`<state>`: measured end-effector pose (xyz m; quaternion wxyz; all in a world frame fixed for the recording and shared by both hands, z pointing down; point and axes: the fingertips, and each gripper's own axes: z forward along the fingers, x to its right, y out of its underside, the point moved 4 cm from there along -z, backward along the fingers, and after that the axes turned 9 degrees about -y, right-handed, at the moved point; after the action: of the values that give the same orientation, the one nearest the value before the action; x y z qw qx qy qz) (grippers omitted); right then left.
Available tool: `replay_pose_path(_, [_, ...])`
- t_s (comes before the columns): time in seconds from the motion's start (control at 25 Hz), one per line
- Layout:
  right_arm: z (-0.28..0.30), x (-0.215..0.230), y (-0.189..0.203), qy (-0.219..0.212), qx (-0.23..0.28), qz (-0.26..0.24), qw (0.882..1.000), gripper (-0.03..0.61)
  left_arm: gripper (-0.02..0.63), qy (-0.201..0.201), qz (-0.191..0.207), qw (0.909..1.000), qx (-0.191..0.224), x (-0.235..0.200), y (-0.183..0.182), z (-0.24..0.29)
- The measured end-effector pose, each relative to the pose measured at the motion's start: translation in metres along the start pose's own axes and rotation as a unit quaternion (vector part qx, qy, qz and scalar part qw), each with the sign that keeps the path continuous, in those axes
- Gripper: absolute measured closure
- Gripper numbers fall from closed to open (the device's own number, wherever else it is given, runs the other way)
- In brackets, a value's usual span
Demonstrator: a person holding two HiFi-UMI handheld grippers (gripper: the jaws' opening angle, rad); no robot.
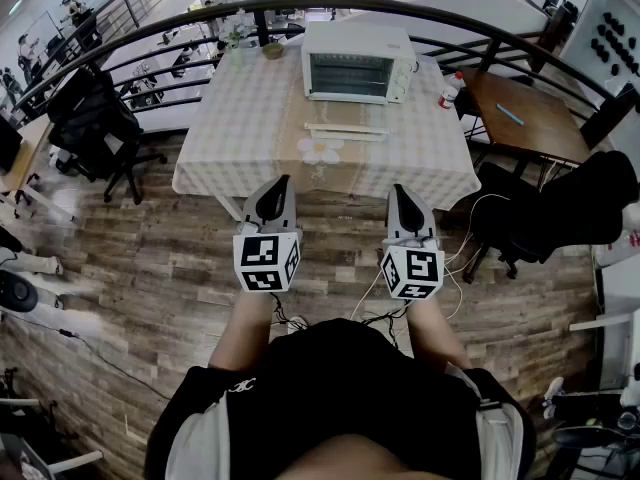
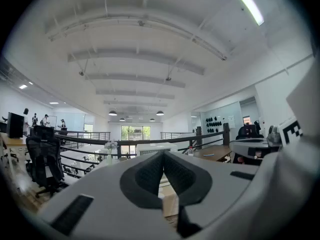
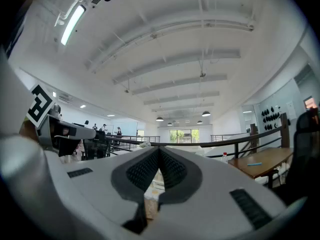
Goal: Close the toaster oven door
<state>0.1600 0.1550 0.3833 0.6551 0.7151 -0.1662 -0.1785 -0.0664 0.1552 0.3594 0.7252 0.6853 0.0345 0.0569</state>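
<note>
Toaster oven (image 1: 358, 63): stands at the far end of the cloth-covered counter (image 1: 230, 138), front facing me. Left gripper (image 1: 281, 182): fingers pressed together, nothing between them. Right gripper (image 1: 399, 190): fingers likewise together, empty. I hold both side by side at the counter's near edge, well apart from the oven.

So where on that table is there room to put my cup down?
The table is bare on its left half, between the vase and the near edge. The near right corner, beside the flower mat, is bare too. It's crowded before the toaster oven.
</note>
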Motion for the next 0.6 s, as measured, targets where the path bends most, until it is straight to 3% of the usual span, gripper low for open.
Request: replay_pose_path(0.6, [0.016, -0.032, 0.008, 0.019, -0.023, -0.008, 1.0, 0.589, 0.599, 0.004, 0.008, 1.0, -0.003, -0.032, 0.013, -0.008])
